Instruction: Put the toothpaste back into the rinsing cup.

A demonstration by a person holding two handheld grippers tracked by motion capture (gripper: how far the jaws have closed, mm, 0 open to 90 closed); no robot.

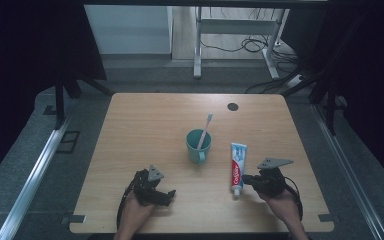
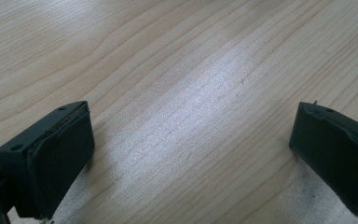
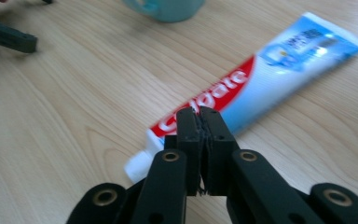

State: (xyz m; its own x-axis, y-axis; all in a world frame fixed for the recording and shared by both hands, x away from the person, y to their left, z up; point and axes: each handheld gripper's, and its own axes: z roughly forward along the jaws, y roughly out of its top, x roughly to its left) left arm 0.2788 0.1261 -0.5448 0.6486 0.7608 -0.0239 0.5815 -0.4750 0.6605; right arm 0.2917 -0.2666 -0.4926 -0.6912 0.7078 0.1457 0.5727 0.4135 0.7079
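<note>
- Cup (image 1: 198, 145), teal, stands mid-table (image 1: 145, 125) with a pink toothbrush (image 1: 205, 129) leaning in it, head up.
- Toothpaste tube (image 1: 237, 167) lies flat just right of the cup; its long axis runs away from the person, white cap at the near end.
- Right gripper (image 1: 247, 178) sits beside the cap end, jaws pressed together on nothing; the right gripper view reads the tube's red-and-blue print (image 3: 261, 79).
- Left gripper (image 1: 167, 196) rests near the front edge; the left gripper view shows its jaws wide apart over bare wood.

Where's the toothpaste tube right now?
High view: the toothpaste tube lies flat on the table's right half, just right of the teal cup, its cap end by the right hand-held gripper.
</note>
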